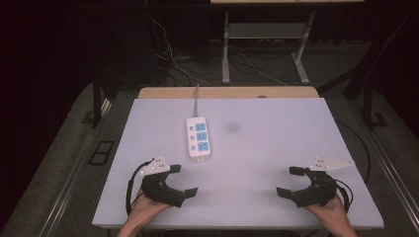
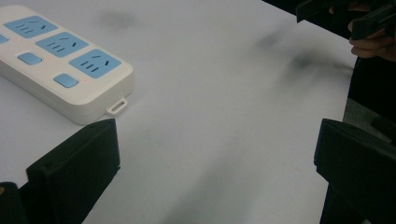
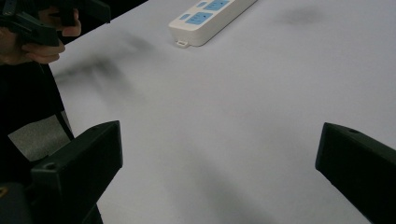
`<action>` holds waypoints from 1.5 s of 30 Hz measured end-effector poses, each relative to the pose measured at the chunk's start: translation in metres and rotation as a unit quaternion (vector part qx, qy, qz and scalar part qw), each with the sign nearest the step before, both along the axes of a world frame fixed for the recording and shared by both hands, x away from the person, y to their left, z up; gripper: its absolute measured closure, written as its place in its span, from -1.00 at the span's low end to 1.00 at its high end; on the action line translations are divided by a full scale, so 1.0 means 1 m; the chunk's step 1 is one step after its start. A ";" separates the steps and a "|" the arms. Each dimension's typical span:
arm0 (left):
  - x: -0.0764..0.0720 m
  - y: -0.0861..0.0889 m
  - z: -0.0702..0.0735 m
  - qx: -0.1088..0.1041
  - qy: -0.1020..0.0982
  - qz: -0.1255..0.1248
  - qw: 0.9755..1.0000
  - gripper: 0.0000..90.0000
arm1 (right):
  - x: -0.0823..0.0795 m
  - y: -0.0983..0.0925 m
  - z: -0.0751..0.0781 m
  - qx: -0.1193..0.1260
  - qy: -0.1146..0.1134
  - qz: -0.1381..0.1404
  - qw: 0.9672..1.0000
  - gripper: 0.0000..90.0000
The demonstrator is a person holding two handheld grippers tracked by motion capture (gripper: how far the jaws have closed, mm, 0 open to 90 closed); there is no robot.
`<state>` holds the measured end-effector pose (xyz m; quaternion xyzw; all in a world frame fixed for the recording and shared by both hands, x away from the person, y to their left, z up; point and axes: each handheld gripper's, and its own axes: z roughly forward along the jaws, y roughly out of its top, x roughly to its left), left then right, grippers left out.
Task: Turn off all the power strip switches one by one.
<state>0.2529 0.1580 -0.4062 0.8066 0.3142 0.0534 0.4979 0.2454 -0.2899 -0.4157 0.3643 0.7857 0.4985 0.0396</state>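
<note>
A white power strip (image 1: pixel 199 137) with blue sockets lies left of the table's middle, its cable running to the far edge. My left gripper (image 1: pixel 183 179) rests open near the front left of the white table (image 1: pixel 276 143), a short way in front of the strip, nothing between its jaws. In the left gripper view the power strip (image 2: pixel 60 60) lies just beyond the left jaw. My right gripper (image 1: pixel 290 181) sits open at the front right, holding nothing. From the right gripper view the power strip (image 3: pixel 210 16) lies far off at the top.
A wooden strip (image 1: pixel 227 92) borders the table's far edge. Cables (image 1: pixel 173 59) and metal table legs (image 1: pixel 226 49) stand on the dark floor behind. A faint dark smudge (image 1: pixel 232 127) marks the table right of the strip.
</note>
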 end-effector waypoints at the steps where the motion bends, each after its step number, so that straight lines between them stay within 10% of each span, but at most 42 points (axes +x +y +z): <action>1: 0.000 0.000 0.001 -0.002 0.001 0.000 1.000 -1.00 | 0.000 0.000 0.000 0.000 0.000 0.000 1.000 -0.99; 45: 0.051 -0.004 0.032 0.061 0.016 -0.027 0.998 -1.00 | -0.002 -0.002 -0.001 0.003 0.001 -0.001 1.000 -0.99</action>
